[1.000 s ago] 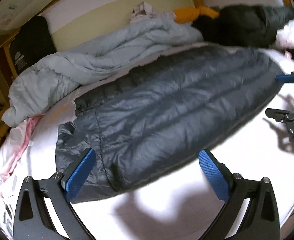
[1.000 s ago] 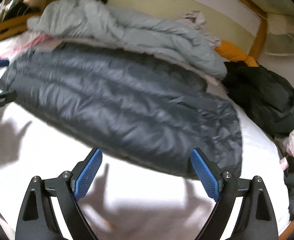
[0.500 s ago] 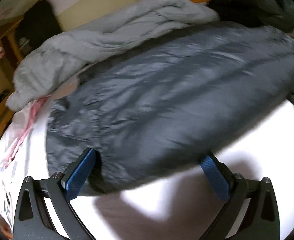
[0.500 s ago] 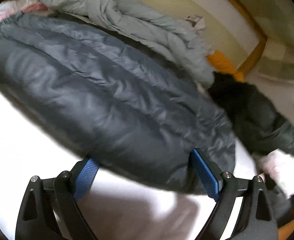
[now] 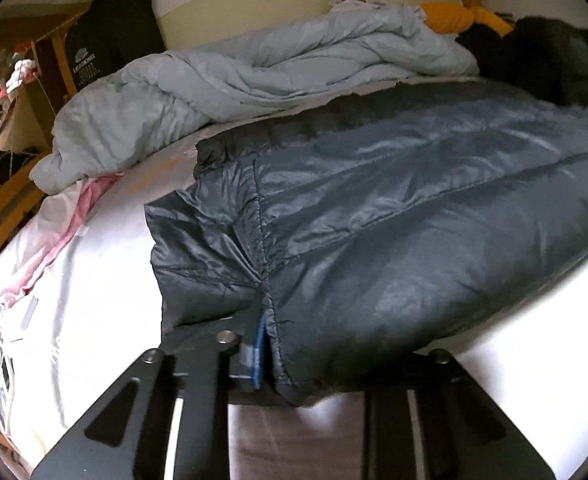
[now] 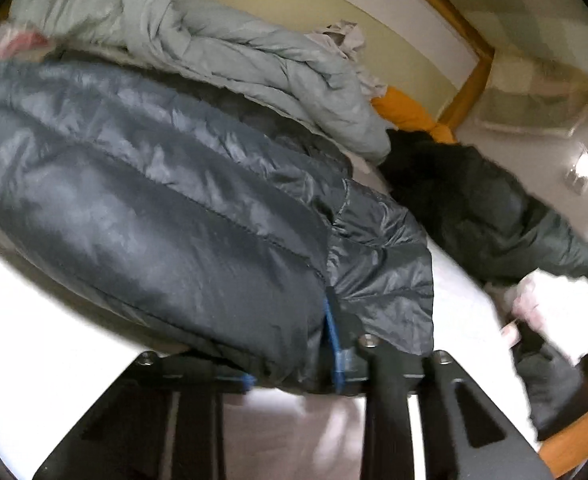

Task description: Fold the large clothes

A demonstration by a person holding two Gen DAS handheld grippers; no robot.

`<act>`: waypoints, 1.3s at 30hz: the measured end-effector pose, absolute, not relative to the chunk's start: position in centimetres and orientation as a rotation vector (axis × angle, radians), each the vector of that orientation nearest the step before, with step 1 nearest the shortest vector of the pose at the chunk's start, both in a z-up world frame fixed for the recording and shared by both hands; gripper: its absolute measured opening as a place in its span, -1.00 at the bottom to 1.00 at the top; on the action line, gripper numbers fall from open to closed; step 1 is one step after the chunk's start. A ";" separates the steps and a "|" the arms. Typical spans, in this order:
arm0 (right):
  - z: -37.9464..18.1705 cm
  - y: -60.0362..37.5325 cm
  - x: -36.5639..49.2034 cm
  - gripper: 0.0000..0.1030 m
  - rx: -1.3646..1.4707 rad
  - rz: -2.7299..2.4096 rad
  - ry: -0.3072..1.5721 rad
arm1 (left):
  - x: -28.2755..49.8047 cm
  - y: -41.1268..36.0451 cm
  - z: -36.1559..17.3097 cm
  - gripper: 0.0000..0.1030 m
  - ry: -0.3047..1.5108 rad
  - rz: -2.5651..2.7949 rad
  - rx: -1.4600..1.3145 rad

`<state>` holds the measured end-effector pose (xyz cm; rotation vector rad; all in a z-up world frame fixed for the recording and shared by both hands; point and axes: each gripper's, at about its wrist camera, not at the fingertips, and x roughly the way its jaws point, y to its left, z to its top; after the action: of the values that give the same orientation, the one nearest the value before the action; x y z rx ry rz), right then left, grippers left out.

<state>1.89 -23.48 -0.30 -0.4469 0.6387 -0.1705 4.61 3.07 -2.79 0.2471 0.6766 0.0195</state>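
Observation:
A dark grey quilted down jacket [image 5: 394, 216] lies lengthwise across the white bed [image 5: 106, 280]. In the left wrist view my left gripper [image 5: 294, 360] is shut on the jacket's near edge at its left end; one blue pad [image 5: 257, 350] shows beside a seam, the other is hidden under fabric. In the right wrist view the same jacket [image 6: 154, 200] fills the frame. My right gripper [image 6: 294, 364] is shut on its near edge at the right end, with a blue pad [image 6: 336, 344] pressed against the fabric.
A light grey duvet [image 5: 234, 76] is bunched along the far side by the headboard wall. An orange cloth [image 5: 454, 16] and a black coat [image 6: 494, 216] lie at the right end. Pink fabric [image 5: 70, 216] lies at the left. A wooden bed frame [image 6: 574, 432] edges the mattress.
Both grippers moved forward onto the jacket's near edge and closed on it. They were open and above the white sheet a second ago.

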 end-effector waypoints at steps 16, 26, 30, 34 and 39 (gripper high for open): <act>3.5 -25.0 -4.9 -0.61 -0.271 -0.085 0.646 | -1.7 4.7 0.0 0.17 0.662 0.004 0.148; 8.0 -26.5 -2.2 0.32 -0.208 -0.122 0.553 | 2.0 7.1 4.3 0.64 0.582 0.026 0.116; 9.3 -26.8 1.5 0.38 -0.241 -0.124 0.523 | 5.1 6.9 6.1 0.76 0.549 0.028 0.138; 10.2 -26.6 6.7 0.43 -0.288 -0.125 0.501 | 9.8 7.5 6.9 0.83 0.548 0.047 0.147; 10.1 -27.1 13.7 0.46 -0.278 -0.166 0.477 | 15.4 9.0 6.5 0.92 0.556 0.065 0.115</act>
<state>13.68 -27.11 10.10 -0.2778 0.4768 -0.1663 15.44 8.95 6.53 0.1149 0.5556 0.0651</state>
